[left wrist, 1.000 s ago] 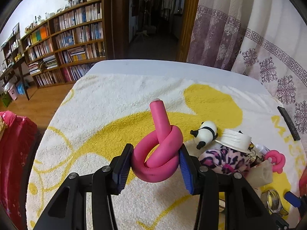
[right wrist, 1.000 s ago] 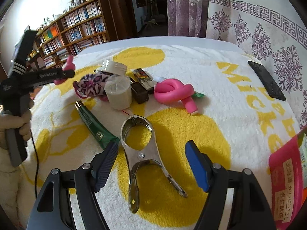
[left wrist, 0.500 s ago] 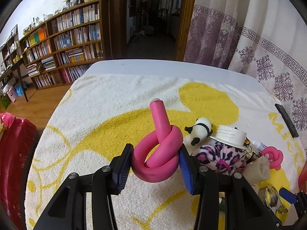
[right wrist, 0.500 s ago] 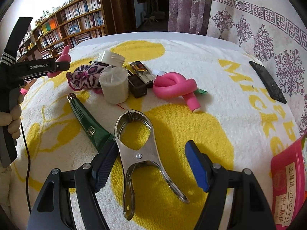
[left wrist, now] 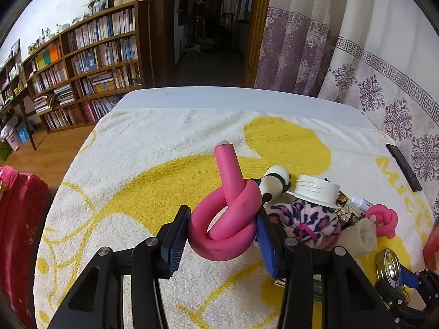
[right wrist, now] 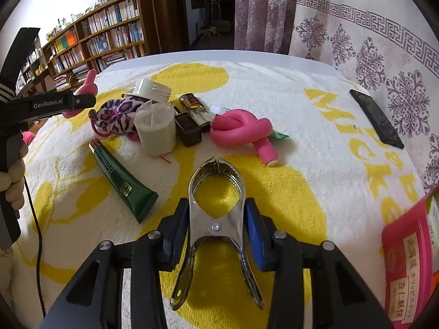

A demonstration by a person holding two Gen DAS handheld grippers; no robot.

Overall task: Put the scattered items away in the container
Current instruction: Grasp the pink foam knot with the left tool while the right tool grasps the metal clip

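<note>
Two tongs gripping, panda (left wrist: 275, 183) half hidden behind pink knot (left wrist: 226, 219), container (right wrist: 408, 271) cropped

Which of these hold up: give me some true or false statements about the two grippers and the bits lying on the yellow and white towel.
1. The left gripper is shut on a knotted pink foam roller. True.
2. The right gripper grips the dark green tube. False: its jaws have just closed around the shiny metal spring clamp.
3. A second knotted pink foam roller lies on the towel. True.
4. The black flat bar lies inside the clamp's loop. False: it lies apart, near the curtain.
</note>
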